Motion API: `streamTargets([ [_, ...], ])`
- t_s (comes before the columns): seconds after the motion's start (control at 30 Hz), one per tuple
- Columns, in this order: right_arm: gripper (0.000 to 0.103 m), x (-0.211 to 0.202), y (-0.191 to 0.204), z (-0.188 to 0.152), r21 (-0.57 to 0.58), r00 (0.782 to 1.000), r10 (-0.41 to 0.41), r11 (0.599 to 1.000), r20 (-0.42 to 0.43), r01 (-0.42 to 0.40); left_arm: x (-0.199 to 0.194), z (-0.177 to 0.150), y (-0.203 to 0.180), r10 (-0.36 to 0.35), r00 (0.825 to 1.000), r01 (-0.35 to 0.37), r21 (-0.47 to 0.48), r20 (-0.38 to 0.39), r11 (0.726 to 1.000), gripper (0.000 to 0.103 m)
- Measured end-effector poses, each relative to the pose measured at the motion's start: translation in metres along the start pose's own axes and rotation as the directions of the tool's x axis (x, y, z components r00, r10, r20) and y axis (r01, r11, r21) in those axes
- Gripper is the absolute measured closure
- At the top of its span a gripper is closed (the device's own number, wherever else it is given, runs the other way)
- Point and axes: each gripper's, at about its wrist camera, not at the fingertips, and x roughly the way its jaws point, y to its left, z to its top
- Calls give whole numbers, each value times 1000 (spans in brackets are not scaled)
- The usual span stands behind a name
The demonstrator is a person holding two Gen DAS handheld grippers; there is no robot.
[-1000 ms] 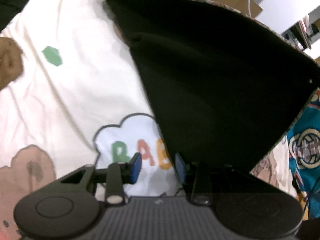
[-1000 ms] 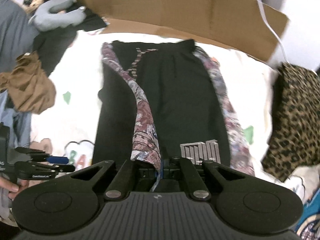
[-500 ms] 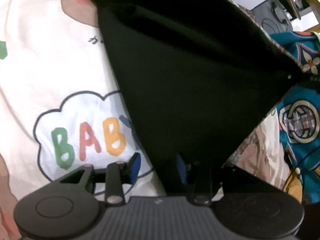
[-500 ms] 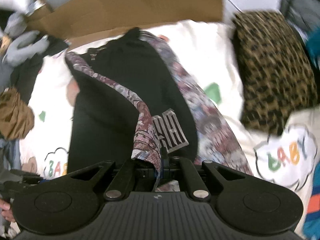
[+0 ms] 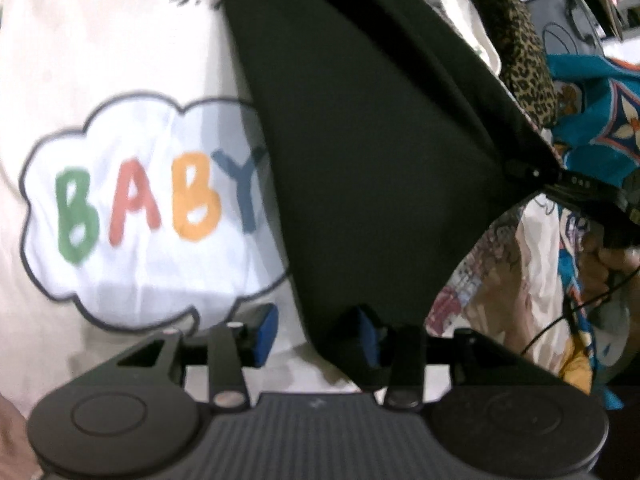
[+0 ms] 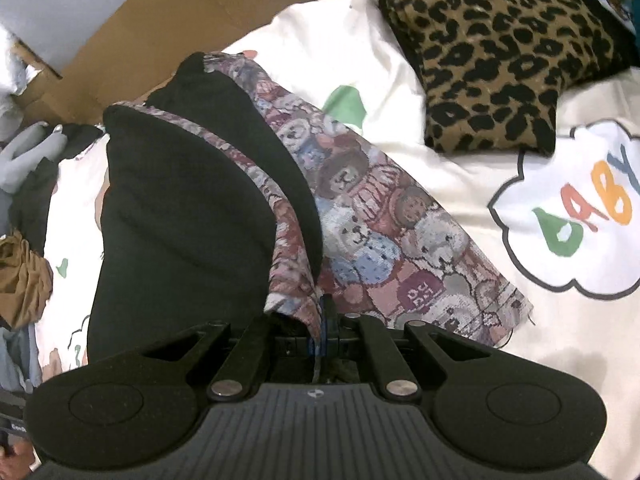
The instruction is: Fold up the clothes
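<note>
Black trousers with teddy-bear print side panels, lifted mid-fold over a bedsheet.

The right claw is clamped on a hem of the trousers, carrying it across; the left claw gapes open, cloth draped over one finger (not gripped). Next, seemingly: lay the edge flat and aligned. A leopard-print garment lies near on the sheet; cardboard lies beyond.
</note>
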Motion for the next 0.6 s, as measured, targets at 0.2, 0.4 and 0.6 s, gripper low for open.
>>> streamTargets([
  [0.2, 96, 5, -10, 2, 22, 1000, -31, 999, 3, 31, -6, -7, 3, -31, 999, 32, -33, 6, 999, 55],
  [0.4, 84, -3, -18, 13, 42, 996, -64, 997, 53, 62, 14, -6, 12, -118, 993, 115, -126, -21, 985, 54],
  [0.6, 88, 1, -16, 13, 37, 998, -54, 998, 46, 52, 26, -16, 15, -204, 979, 194, -199, -29, 961, 54],
])
